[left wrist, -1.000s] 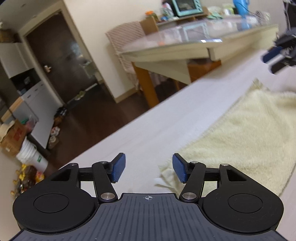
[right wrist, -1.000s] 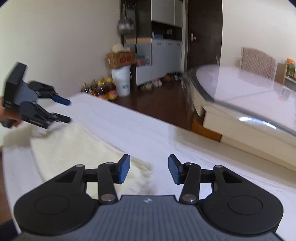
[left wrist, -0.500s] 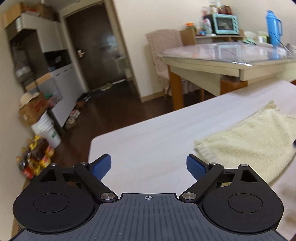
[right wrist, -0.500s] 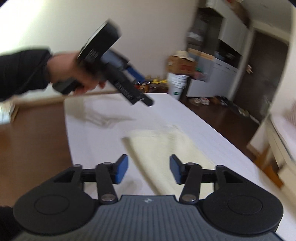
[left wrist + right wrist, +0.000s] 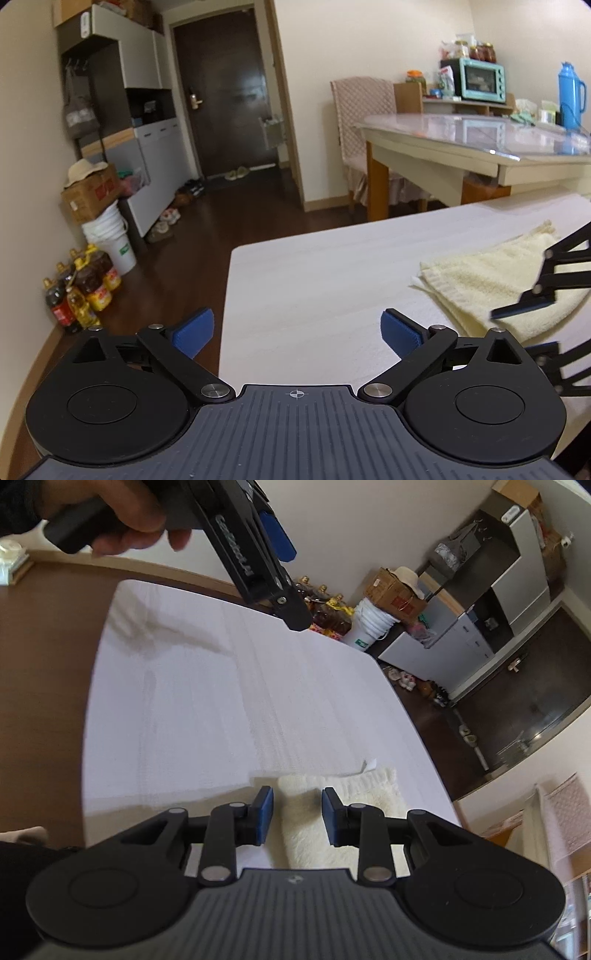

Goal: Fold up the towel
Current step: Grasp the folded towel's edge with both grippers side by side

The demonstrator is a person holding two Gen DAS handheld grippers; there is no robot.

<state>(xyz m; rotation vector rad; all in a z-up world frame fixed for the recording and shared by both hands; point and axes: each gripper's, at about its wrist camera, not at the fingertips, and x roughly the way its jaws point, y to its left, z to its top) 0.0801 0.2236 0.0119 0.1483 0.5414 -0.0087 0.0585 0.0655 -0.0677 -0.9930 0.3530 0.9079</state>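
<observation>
**Towel looked folded, grippers off it**

The fluffy cream towel (image 5: 491, 278) was seen lying doubled on the white tabletop (image 5: 314, 280), near its corner. The right gripper (image 5: 297, 821) was held partly apart above it, gripping nothing; the left gripper (image 5: 297, 332) was spread wide, empty. Edges could probably be squared up gently. A dark wood floor (image 5: 229, 210) was visible beyond.

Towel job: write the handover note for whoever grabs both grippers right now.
Left gripper: open wide, empty, raised over bare white table, away from the towel.
Right gripper: open, empty, its pads either side of the towel's near edge, nothing pinched.
Towel: cream, lying flat on the table; two layers show at its corner, so one fold looks done.
Left: probably another fold, if wanted; neither gripper holds it yet.
</observation>
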